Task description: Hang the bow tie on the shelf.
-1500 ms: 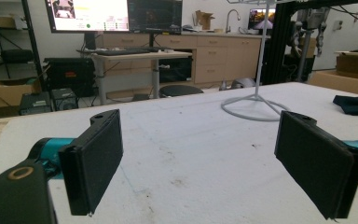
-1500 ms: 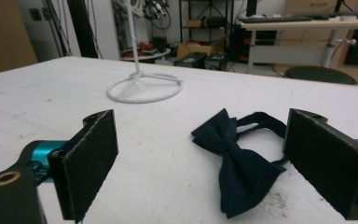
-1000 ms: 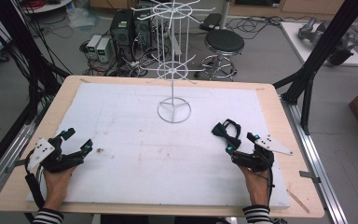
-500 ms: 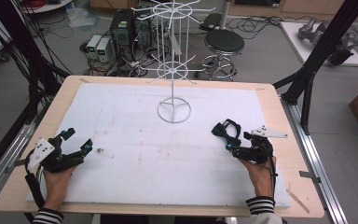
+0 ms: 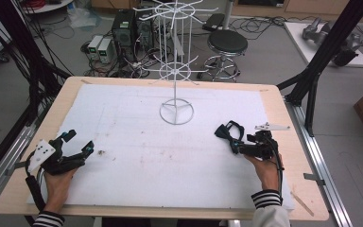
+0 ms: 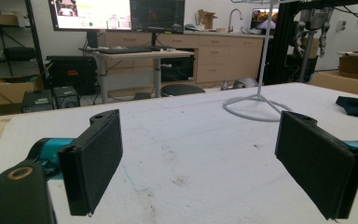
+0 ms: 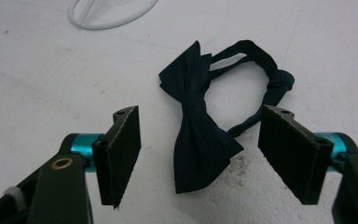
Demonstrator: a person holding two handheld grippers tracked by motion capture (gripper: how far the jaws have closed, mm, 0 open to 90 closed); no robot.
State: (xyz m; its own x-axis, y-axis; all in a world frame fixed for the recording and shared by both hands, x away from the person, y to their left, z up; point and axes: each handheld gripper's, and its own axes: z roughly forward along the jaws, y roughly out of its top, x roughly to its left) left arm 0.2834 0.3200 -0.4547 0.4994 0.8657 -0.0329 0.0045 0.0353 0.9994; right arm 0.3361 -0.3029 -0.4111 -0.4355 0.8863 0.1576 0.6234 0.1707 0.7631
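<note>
Closing on the bow tie [image 7: 200,140] looks like my step, so I would lower my right hand-held gripper [image 7: 205,158], its jaws wide apart on either side of the tie, and pinch the centre knot, not a loose wing. It lies flat on the white tabletop [image 5: 137,156], near the wire stand [image 5: 176,71]. My left hand-held gripper [image 6: 214,163] rests apart and empty. The strap's clasp is too dark to make out.
</note>
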